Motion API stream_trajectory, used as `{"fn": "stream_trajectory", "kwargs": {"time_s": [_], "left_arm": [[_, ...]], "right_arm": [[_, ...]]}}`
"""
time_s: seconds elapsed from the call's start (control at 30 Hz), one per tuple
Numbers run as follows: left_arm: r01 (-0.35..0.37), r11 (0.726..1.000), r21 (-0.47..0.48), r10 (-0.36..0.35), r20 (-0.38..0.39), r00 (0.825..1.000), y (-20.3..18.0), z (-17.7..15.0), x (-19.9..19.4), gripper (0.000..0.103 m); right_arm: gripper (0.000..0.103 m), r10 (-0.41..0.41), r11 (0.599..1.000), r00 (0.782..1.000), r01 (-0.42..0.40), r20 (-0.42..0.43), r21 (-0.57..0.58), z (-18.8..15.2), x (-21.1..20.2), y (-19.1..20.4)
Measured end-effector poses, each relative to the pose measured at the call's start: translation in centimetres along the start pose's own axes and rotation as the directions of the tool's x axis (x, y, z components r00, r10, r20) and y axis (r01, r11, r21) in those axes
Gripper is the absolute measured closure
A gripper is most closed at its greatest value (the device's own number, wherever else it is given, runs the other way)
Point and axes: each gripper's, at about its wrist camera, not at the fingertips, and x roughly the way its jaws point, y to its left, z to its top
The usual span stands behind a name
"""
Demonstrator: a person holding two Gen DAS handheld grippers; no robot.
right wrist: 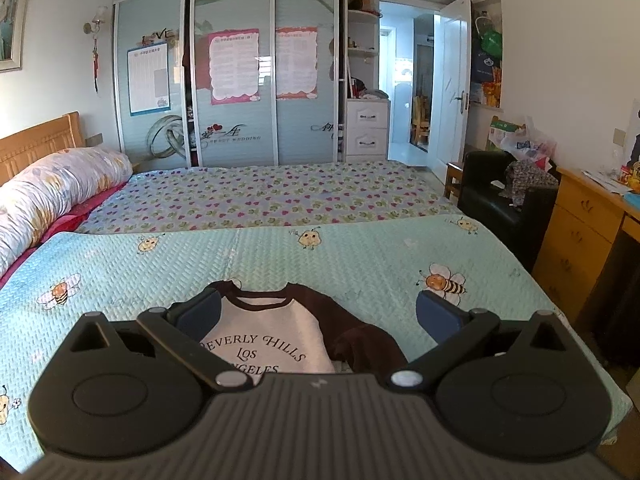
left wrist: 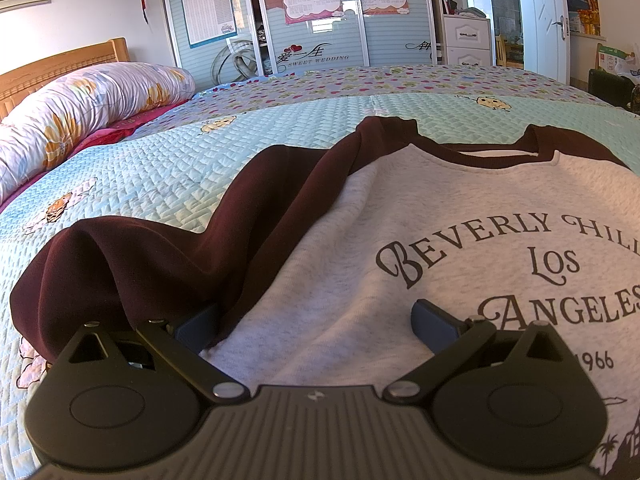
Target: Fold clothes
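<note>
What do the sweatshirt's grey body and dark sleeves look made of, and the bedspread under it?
Sweatshirt: grey body looks like soft heathered fleece knit, matte and faintly fuzzy. Maroon sleeve: similar knit, probably cotton blend, draping in soft folds. Bedspread: quilted woven fabric, stitched ridges visible.

Left wrist: low, close over sweatshirt (left wrist: 400, 248), facing wardrobe (left wrist: 304, 20). Right wrist: higher, farther back, same sweatshirt ahead of jaws.

Shirt (left wrist: 400, 264) showing heather-grey body, maroon sleeves and collar, dark lettering; quilt (right wrist: 360, 256) showing mint green with yellow bee print; sheet (right wrist: 260, 196) showing lilac with pink hearts; duvet (left wrist: 72, 108) showing white with orange flowers; pads (right wrist: 438, 316) showing blue on black grippers
</note>
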Motion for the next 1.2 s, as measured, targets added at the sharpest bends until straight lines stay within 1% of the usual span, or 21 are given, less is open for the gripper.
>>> {"fn": "stream_trajectory", "kwargs": {"time_s": [0.2,0.47,0.77,1.0,1.1,1.2], "left_arm": [[0.000,1.000,0.000,0.000,0.000,1.000,0.0,0.0,0.0,0.000],[0.000,1.000,0.000,0.000,0.000,1.000,0.0,0.0,0.0,0.000],[0.000,1.000,0.000,0.000,0.000,1.000,0.0,0.0,0.0,0.000],[0.000,1.000,0.000,0.000,0.000,1.000,0.0,0.0,0.0,0.000],[0.000,1.000,0.000,0.000,0.000,1.000,0.0,0.0,0.0,0.000],[0.000,1.000,0.000,0.000,0.000,1.000,0.0,0.0,0.0,0.000]], "right_arm": [[0.000,-0.021,1.000,1.000,0.021,-0.012,-0.003,-0.4,0.4,-0.3],[0.000,-0.030,0.999,0.999,0.031,-0.030,0.032,-0.8,0.9,-1.3],[0.000,0.015,0.999,0.998,-0.012,-0.059,0.046,-1.3,2.1,-0.6],[0.000,0.022,0.998,0.997,-0.018,-0.068,0.053,-1.2,2.5,-0.6],[0.000,0.068,0.995,0.995,-0.062,-0.079,0.074,-1.1,2.5,-0.8],[0.000,0.071,0.995,0.995,-0.066,-0.073,0.069,-0.8,2.7,-0.5]]}}
